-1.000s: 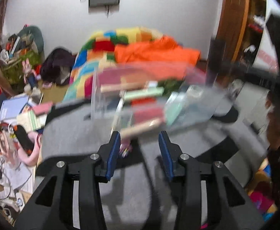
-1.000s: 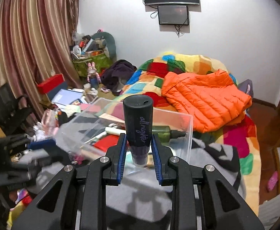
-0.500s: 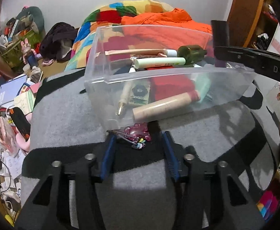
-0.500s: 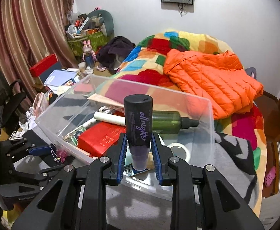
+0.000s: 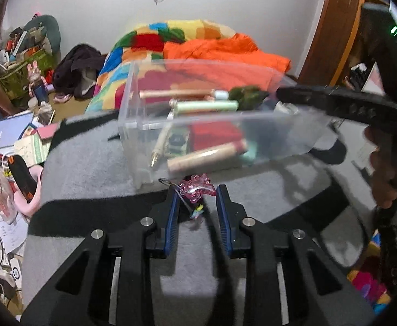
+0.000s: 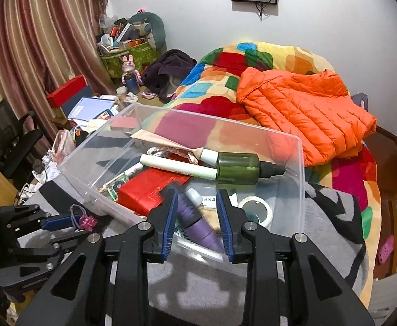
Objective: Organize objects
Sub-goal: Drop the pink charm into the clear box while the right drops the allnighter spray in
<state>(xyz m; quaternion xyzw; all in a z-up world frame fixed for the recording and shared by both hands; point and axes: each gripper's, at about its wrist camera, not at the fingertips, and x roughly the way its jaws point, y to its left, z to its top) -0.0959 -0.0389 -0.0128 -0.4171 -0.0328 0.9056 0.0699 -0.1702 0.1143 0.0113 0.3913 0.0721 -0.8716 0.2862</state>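
Judging the clear plastic bin (image 6: 293, 168) on the grey blanket (image 6: 329, 244) stiff but light, we see our opening right claw (image 6: 197, 217) letting the slick dark bottle (image 6: 198, 225) tip inside, while our closing left claw (image 5: 195, 206), pads not yet pressing, brackets the small, brittle-looking pink charm (image 5: 197, 188), best pinched across its body.

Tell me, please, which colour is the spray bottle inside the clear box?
The spray bottle is dark green with a black nozzle, best seen in the right wrist view.
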